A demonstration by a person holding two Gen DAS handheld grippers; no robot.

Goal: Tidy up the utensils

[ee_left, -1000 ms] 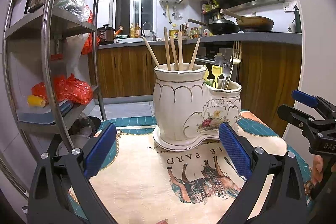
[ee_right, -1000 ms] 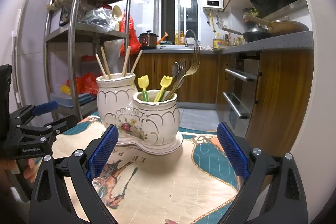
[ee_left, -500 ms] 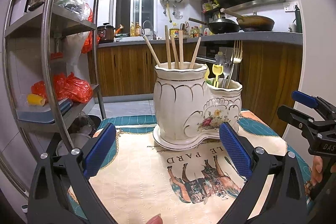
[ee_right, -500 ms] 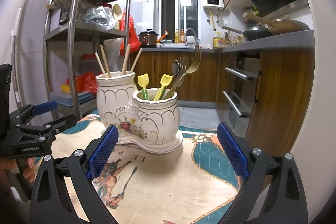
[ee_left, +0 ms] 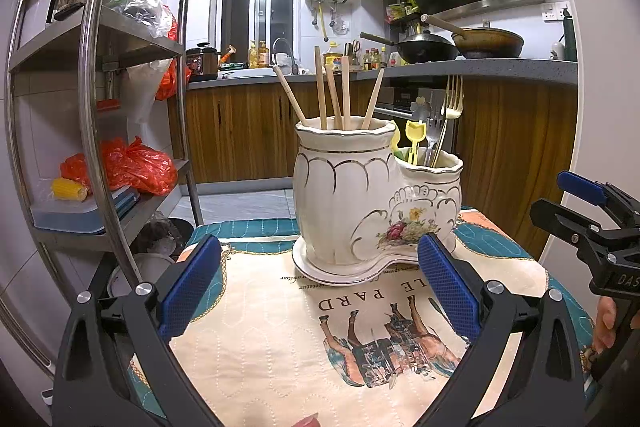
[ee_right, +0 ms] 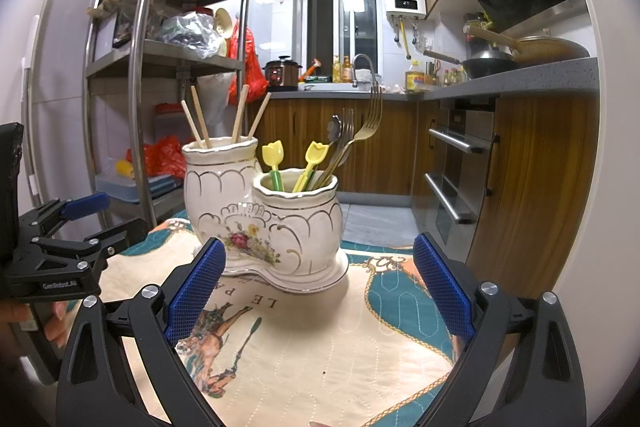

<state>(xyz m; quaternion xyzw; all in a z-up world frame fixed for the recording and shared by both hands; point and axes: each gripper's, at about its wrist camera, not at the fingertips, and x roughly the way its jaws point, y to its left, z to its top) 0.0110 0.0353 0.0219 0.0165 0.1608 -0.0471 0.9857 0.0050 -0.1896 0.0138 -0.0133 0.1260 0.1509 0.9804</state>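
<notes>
Nothing has shifted noticeably since a second ago: both tools hover in nearly the same spots, and the ceramic holder appears only very slightly nearer in the right wrist view. The left tool (ee_left: 318, 285) is open, its blue-padded fingers spread wide above the patterned cloth (ee_left: 280, 339) that covers the tabletop, gripping nothing. The right tool (ee_right: 318, 287) is likewise open and empty, fingers spread above the same cloth. Between and just beyond both tools stands a white ceramic utensil holder (ee_left: 360, 203) with gold trim and a painted flower spray, resting upright on its own matching base on the cloth. It has two joined compartments. The taller compartment (ee_right: 218, 187) holds wooden chopsticks (ee_left: 332, 95) that lean outward in several directions. The shorter compartment (ee_right: 298, 215) holds two yellow tulip-topped picks (ee_right: 294, 163), a gold fork (ee_right: 368, 123) and other metal cutlery, all standing handle-down. Each tool appears at the edge of the other's view, held in a hand and well apart from the holder. A steel shelf rack (ee_left: 96, 99) with red bags stands beside the tabletop, and wooden kitchen cabinets (ee_right: 384, 151) with pans (ee_left: 460, 45) on the counter fill the background.
</notes>
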